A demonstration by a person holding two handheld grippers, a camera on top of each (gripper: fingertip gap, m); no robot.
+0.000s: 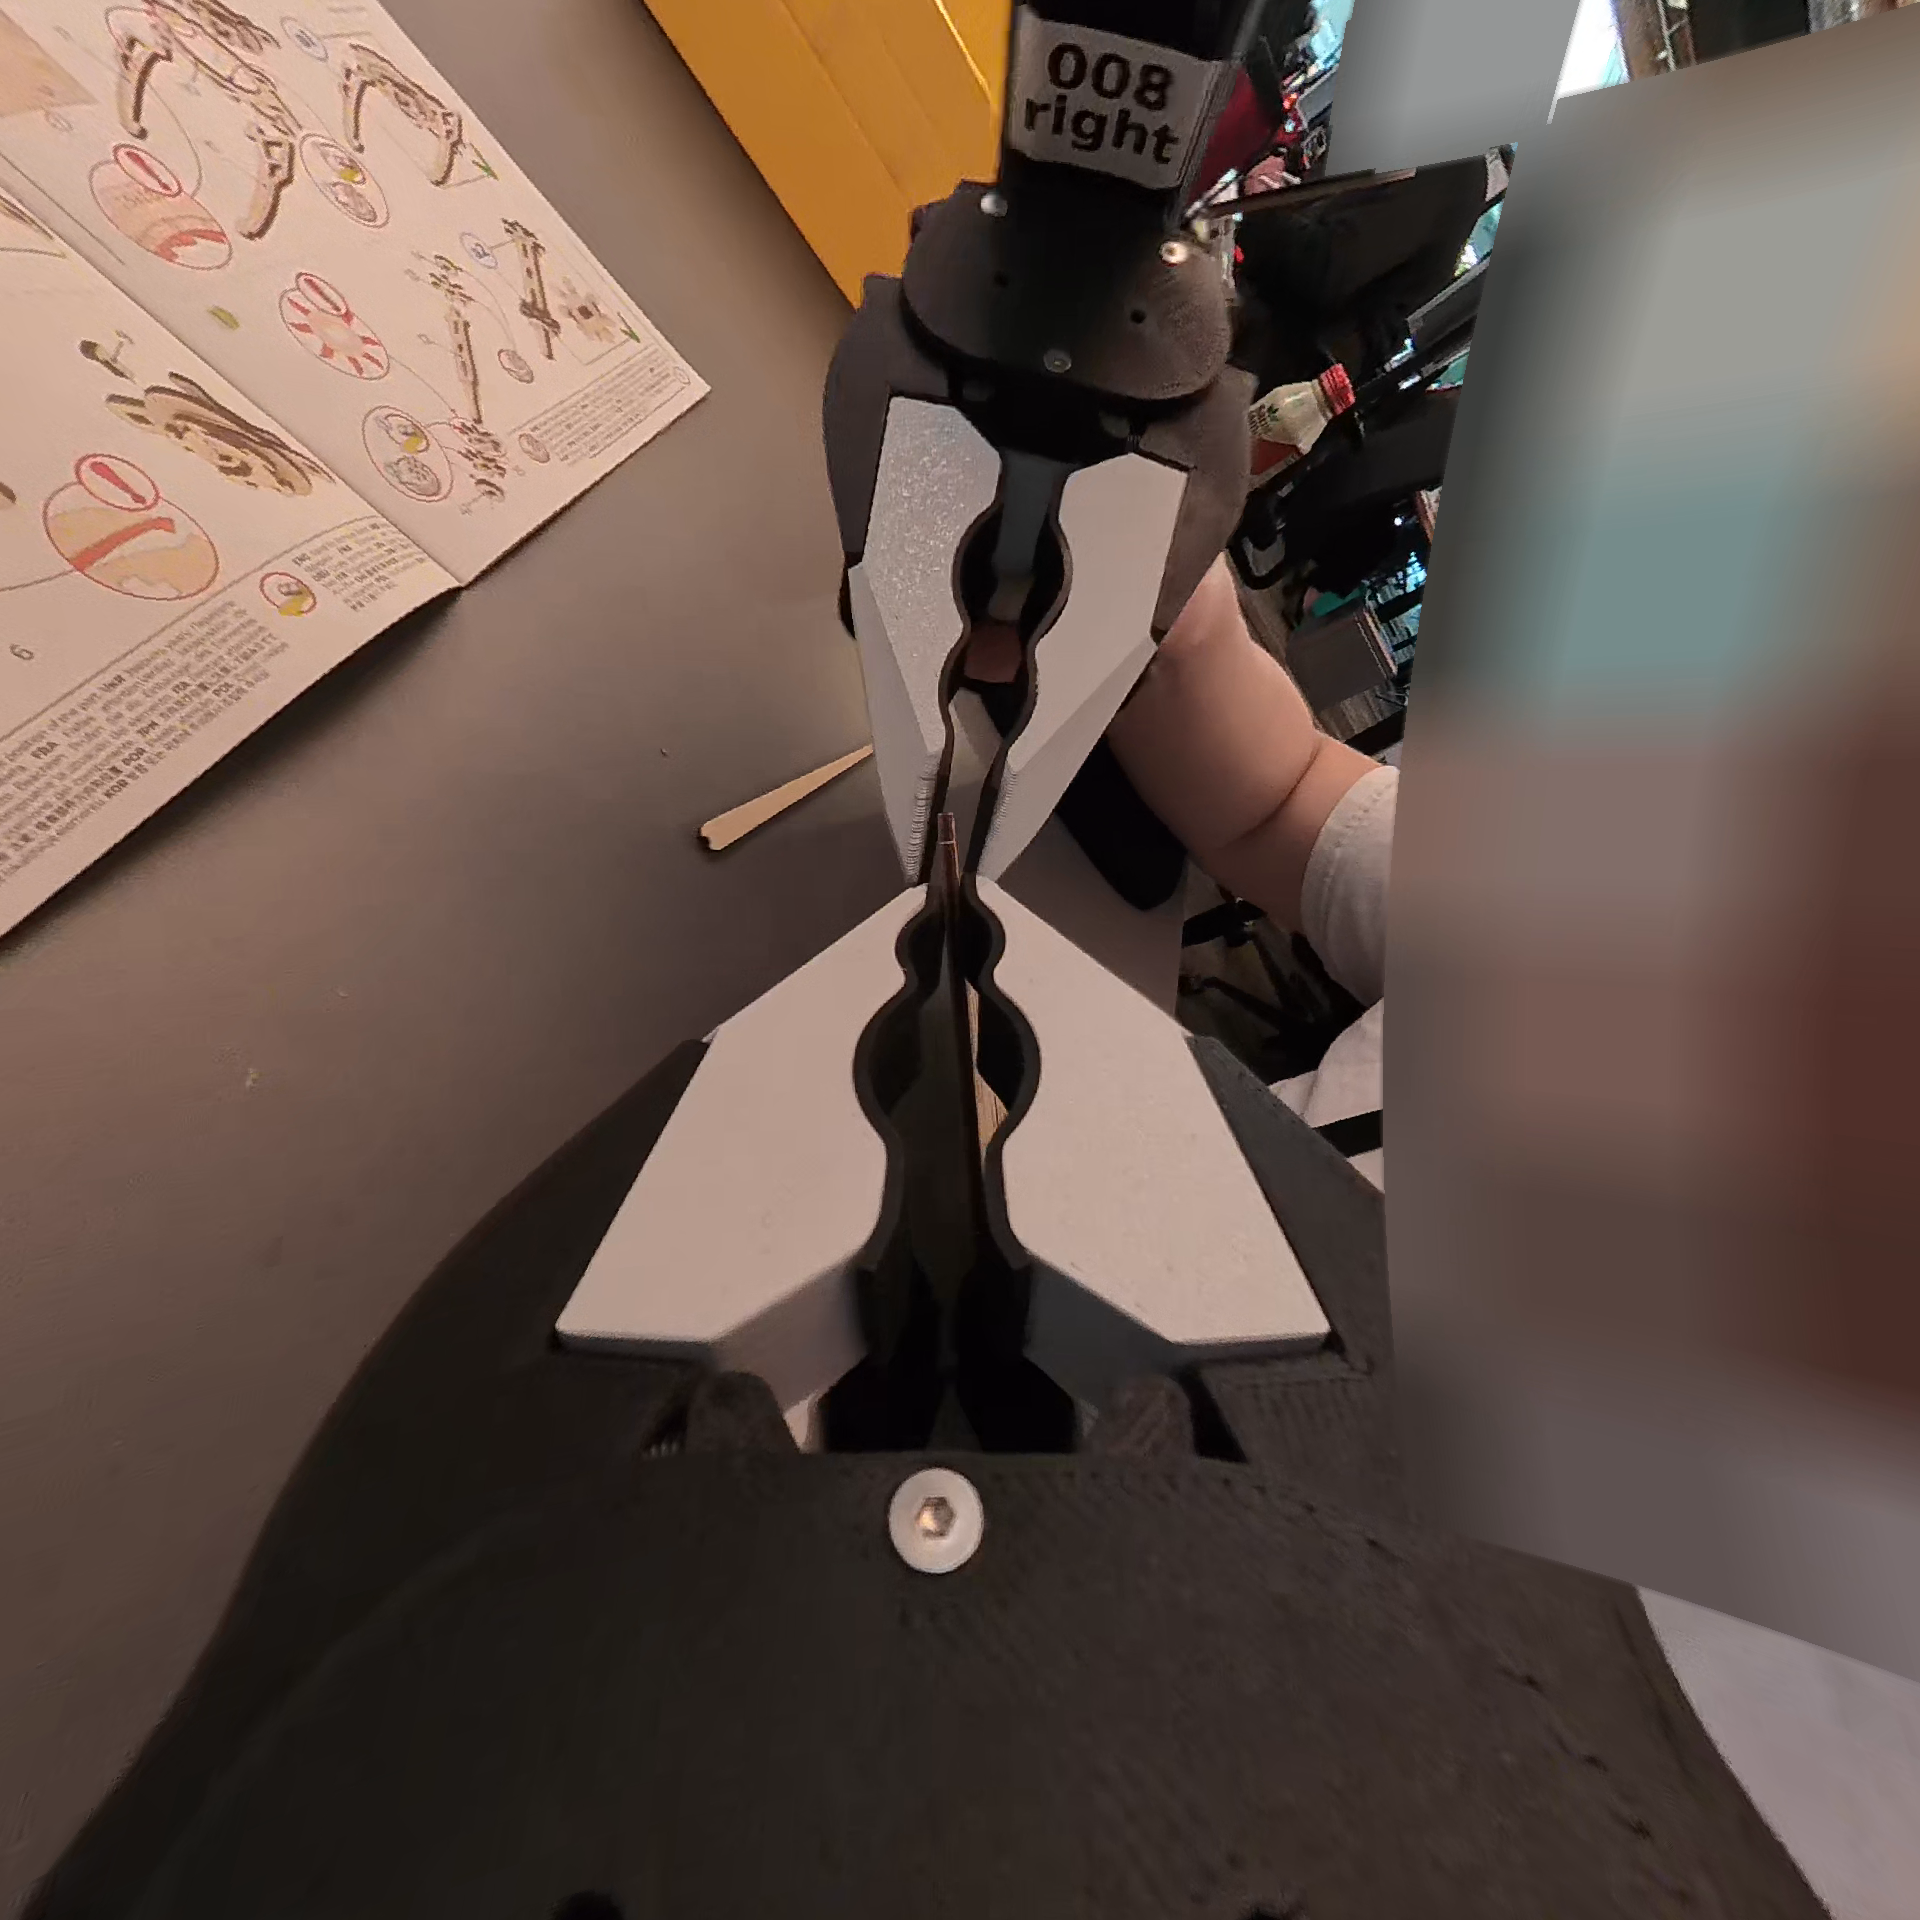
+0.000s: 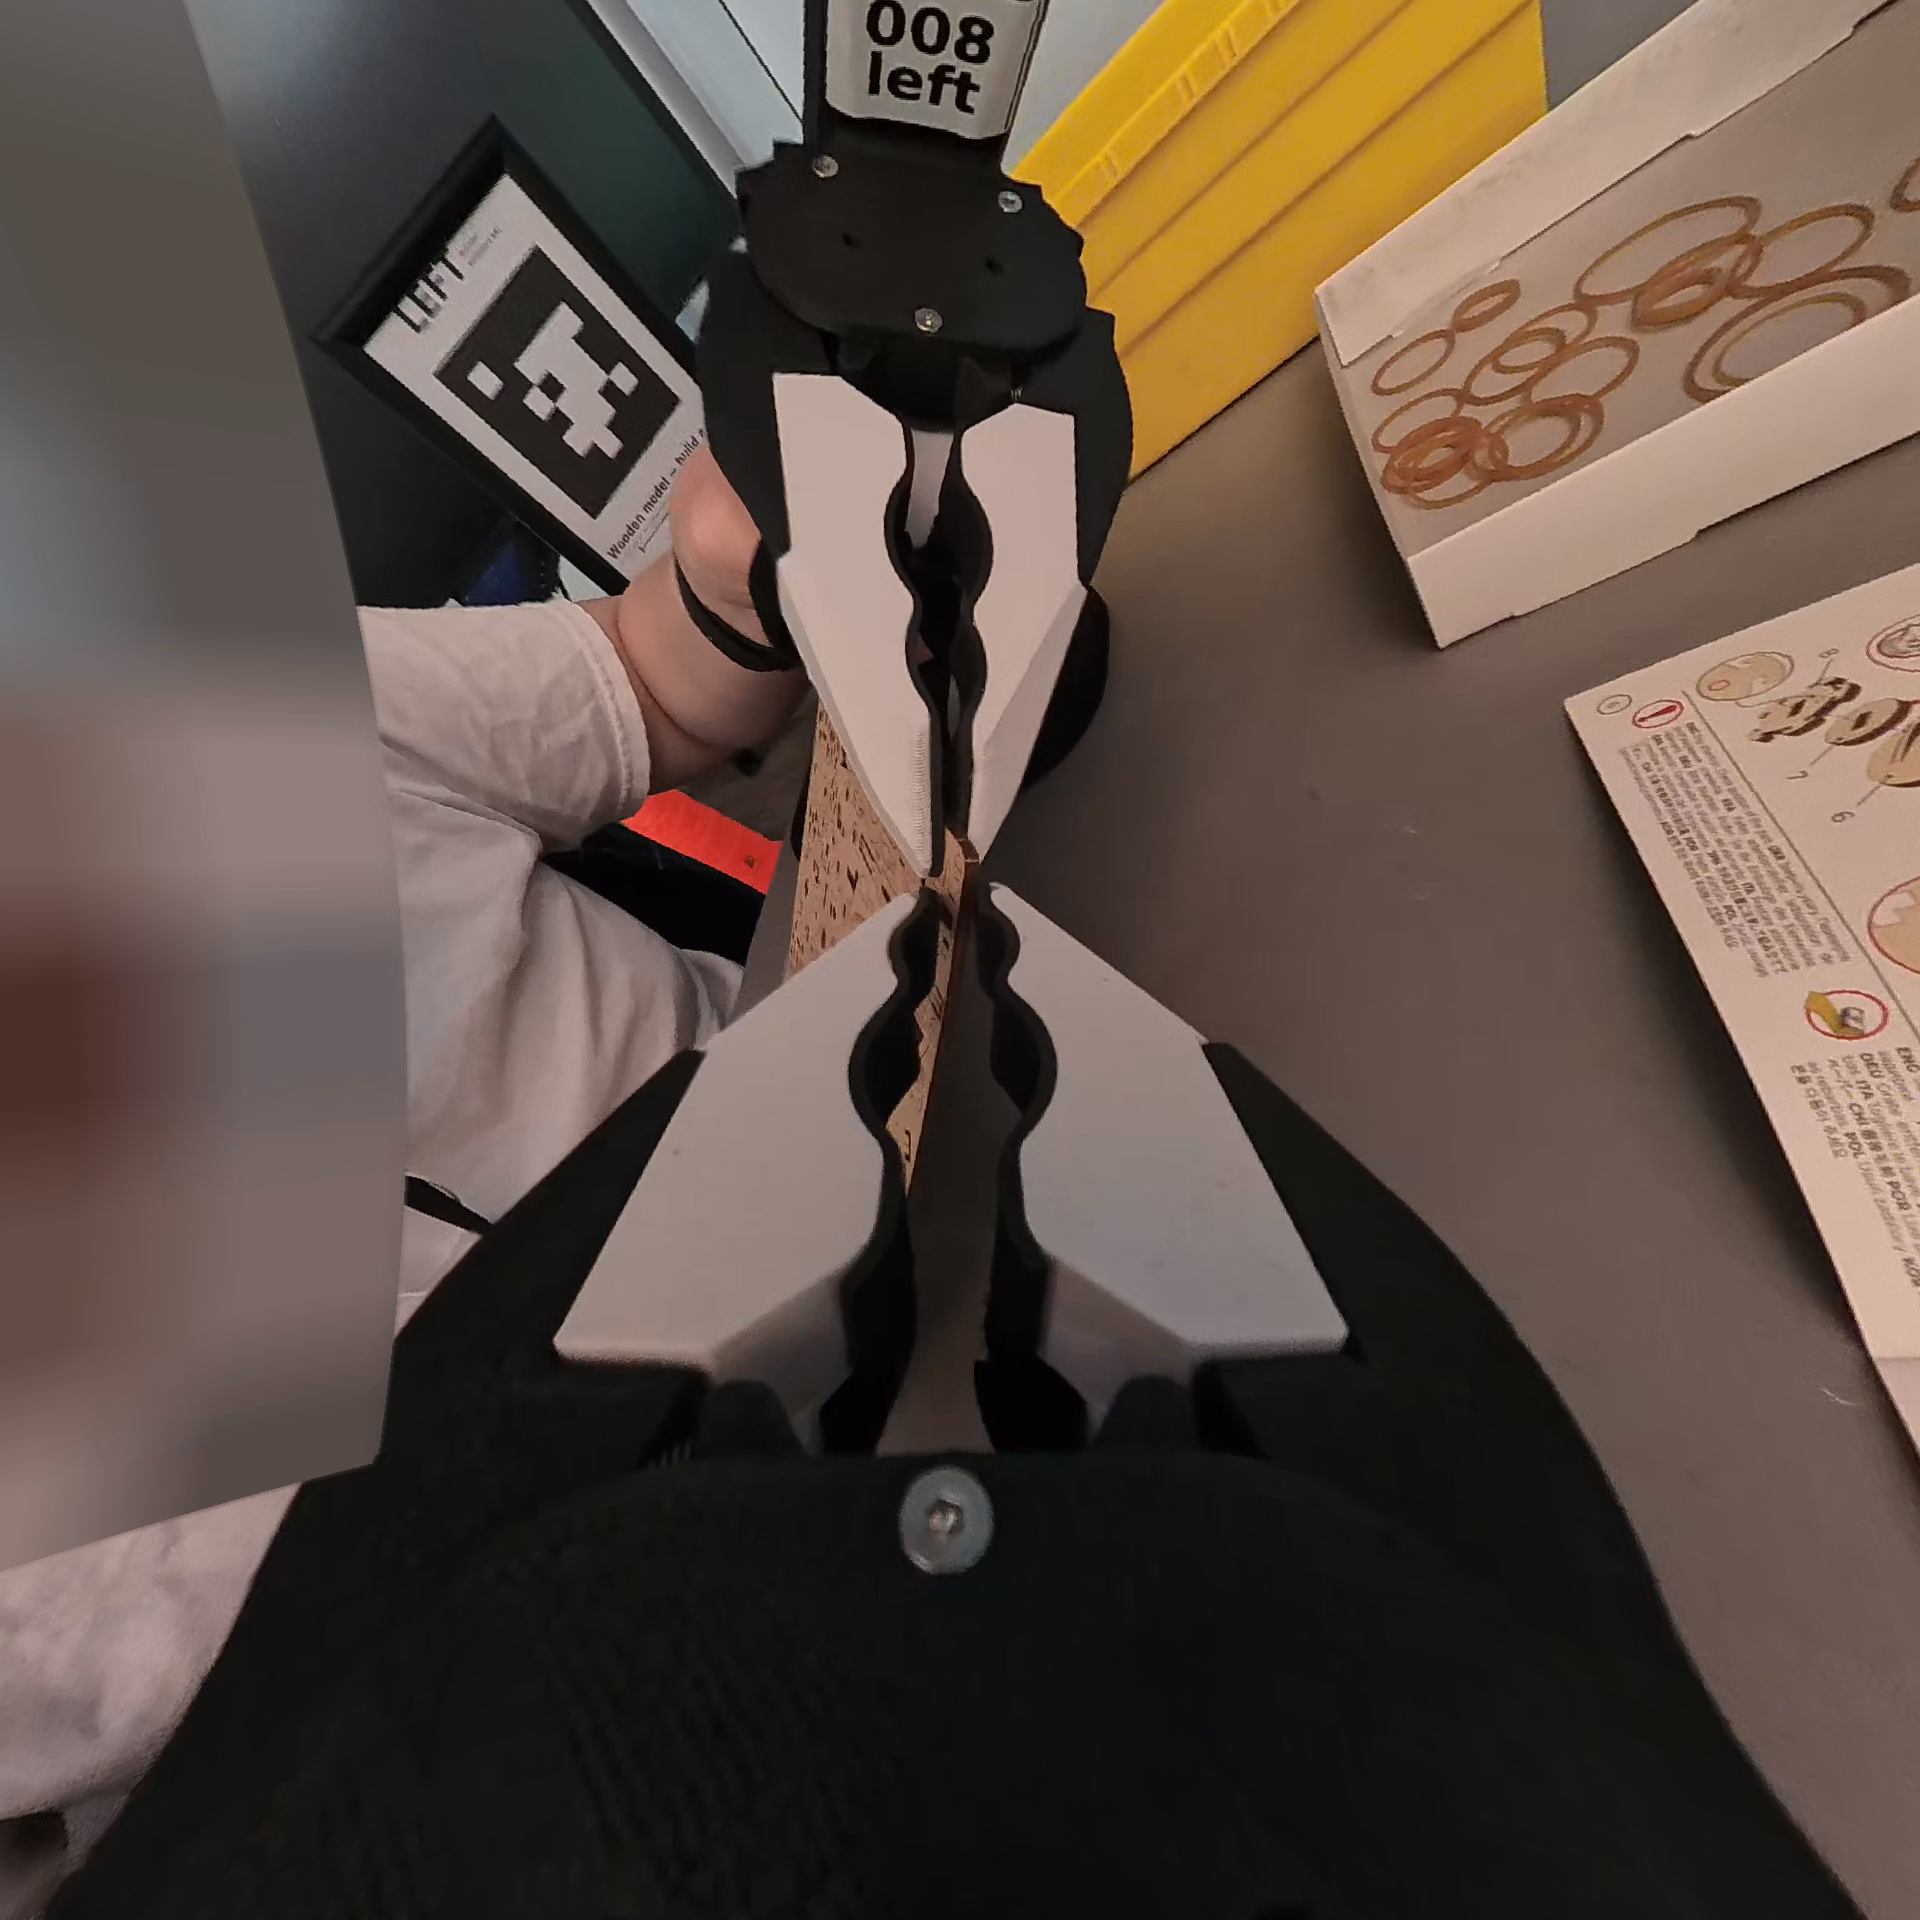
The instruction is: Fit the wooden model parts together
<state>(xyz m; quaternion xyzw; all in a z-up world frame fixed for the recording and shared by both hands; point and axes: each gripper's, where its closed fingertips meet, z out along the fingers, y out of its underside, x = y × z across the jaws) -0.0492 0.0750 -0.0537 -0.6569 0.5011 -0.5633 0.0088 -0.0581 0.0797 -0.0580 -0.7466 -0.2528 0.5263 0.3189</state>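
A thin wooden parts sheet with laser-cut outlines is held edge-on between both grippers, above the grey table. In the left wrist view it shows only as a dark thin edge. My left gripper is shut on one edge of the sheet. My right gripper is shut on the opposite edge. The two grippers meet tip to tip: the right gripper comes in from the top of the left wrist view, and the left gripper from the top of the right wrist view.
An open instruction booklet lies on the table. A loose wooden stick lies near it. A white box holds several wooden rings. A yellow bin, a framed marker card and the person's arm are close by. Left and right tips are no more than a few centimetres apart.
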